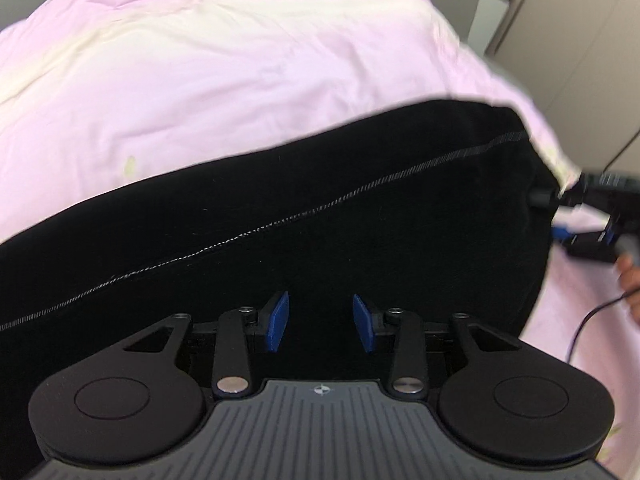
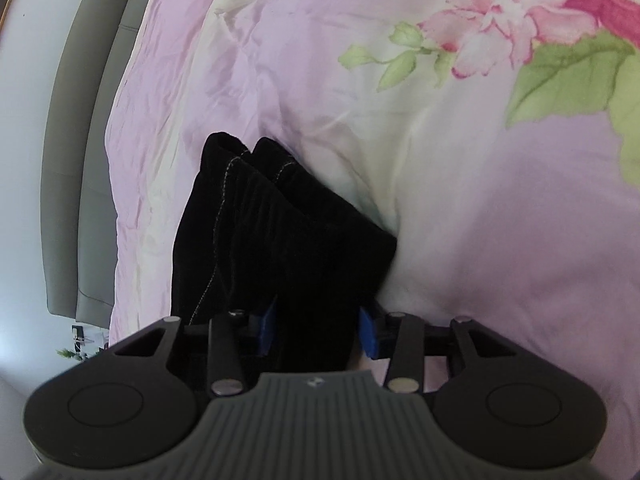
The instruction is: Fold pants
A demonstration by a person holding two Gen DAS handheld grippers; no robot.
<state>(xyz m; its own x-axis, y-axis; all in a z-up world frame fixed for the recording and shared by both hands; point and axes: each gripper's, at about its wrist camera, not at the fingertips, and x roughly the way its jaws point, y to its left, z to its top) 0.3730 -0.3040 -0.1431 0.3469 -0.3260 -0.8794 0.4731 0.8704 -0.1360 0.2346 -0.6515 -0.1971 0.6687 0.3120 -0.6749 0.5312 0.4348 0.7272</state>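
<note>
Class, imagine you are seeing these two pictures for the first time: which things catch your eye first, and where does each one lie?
The black pants stand out first, spread dark across the pale pink bedsheet, a light stitched seam running along them. In the right wrist view, large pink flowers with green leaves fill the sheet's upper right. The right gripper has a bunch of the pants between its blue pads; the left gripper stands open over the fabric.

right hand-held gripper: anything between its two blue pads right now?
Yes: in the right wrist view a bunched fold of the black pants fills the gap of the right hand-held gripper, blue pads either side, pink bedsheet beyond.
</note>
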